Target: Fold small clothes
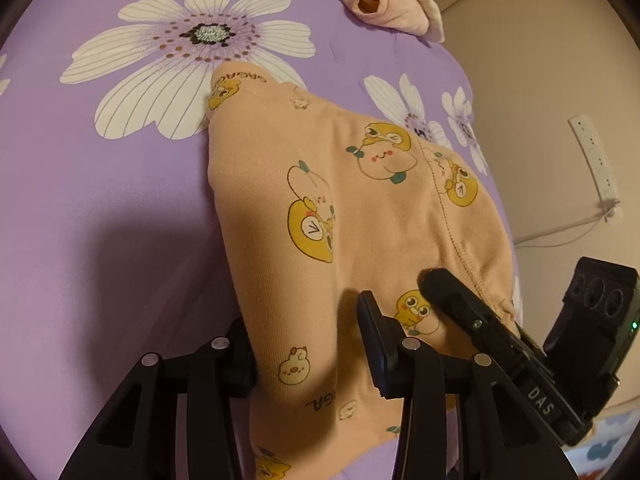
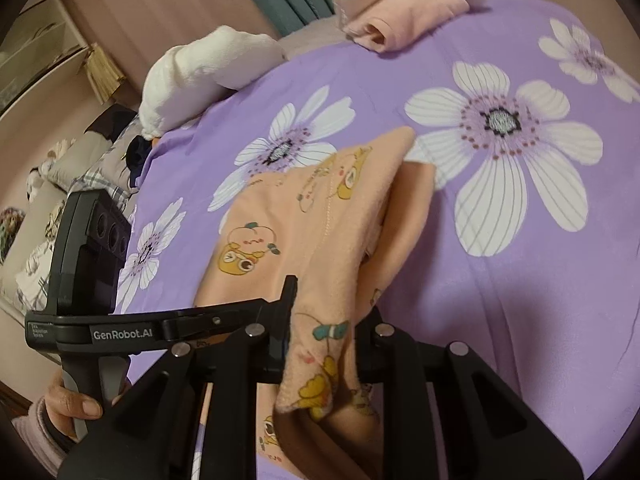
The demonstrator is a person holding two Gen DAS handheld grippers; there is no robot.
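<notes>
Both tongs [image 1: 308, 344] [image 2: 326, 344] on peach garment's [image 1: 320, 200] near edge.

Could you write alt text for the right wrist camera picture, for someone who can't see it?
A black two-finger gripper pinches a fold of a peach garment printed with yellow cartoon animals, lifting it off a purple bedsheet with big white flowers. A second gripper reaches in from the left, held by a hand; folded pink clothing lies behind.

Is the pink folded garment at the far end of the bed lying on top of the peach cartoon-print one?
No, the pink folded garment lies apart at the bed's far edge, purple sheet between it and the peach garment.
</notes>
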